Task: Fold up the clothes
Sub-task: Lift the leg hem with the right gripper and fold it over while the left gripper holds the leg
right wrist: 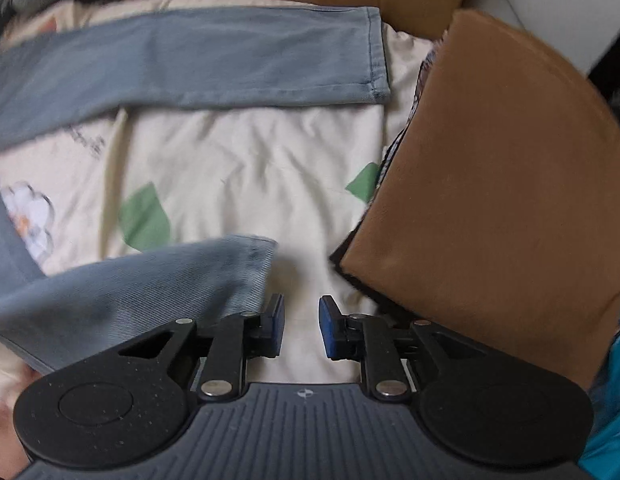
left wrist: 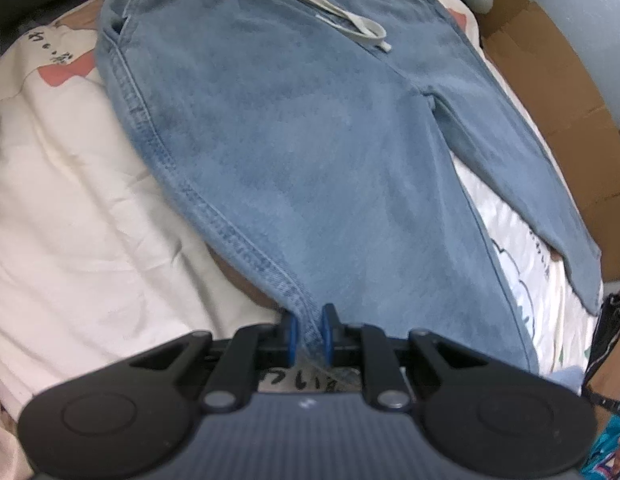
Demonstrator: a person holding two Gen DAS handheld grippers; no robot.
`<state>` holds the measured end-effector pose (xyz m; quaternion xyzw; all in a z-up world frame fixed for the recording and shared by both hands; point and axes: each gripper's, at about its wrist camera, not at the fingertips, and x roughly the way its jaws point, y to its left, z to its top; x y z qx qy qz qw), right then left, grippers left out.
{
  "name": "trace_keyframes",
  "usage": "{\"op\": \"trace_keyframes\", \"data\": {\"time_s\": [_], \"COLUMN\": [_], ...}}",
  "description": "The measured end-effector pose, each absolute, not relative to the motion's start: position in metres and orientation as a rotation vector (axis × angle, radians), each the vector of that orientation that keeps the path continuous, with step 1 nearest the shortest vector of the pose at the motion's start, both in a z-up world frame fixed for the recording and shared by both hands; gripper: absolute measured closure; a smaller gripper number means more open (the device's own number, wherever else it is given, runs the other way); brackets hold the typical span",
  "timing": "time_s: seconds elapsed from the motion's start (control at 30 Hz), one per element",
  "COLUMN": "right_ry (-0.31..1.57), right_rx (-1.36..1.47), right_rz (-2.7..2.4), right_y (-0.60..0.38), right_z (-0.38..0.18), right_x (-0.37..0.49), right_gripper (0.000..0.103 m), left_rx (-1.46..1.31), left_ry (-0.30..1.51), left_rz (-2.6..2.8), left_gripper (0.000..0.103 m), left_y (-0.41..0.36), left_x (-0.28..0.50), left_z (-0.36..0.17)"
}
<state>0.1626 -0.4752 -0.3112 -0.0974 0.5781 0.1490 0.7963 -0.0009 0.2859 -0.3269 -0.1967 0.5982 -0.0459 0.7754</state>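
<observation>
Left wrist view: the left tongs (left wrist: 310, 334) pinch the side seam of blue jeans (left wrist: 310, 140) spread on a bed (left wrist: 69, 200). Right wrist view: the right tongs (right wrist: 301, 330) stand parted, empty, beside a trouser hem (right wrist: 245, 264) — probably laying out; next, regrip that hem.

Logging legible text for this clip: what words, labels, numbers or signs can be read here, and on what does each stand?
Handwritten marks on the white strip behind the left gripper: partly hidden by the jeans, not readable with certainty.
Small dark print on the bedsheet: blurred, unreadable.
Dark print on the bedsheet in the right wrist view, near the jeans leg: blurred, unreadable.
No brand or label shows on the jeans.
</observation>
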Motion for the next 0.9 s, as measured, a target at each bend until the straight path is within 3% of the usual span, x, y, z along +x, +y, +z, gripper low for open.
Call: {"op": "trace_keyframes", "data": {"time_s": [0.37,0.77,0.9], "right_ry": [1.34,1.362,1.361], "right_rx": [0.15,0.677,0.794], "right_rz": [0.332,0.302,0.274], "right_y": [-0.515,-0.544,-0.547], "right_z": [-0.334,-0.369,-0.384], "right_x": [0.086,0.028,0.021], "right_gripper": [0.069,0.038,0.034], "left_rx": [-0.432,-0.411,-0.406], "left_ry": [1.287,1.285,1.291], "left_rz": [-0.089,-0.099,-0.094], "left_gripper": [0.089,0.089,0.089], "left_y": [0.281,0.282,0.282], "left_x": [0.001,0.0,-0.002], "left_z": [-0.327,-0.317,-0.318]}}
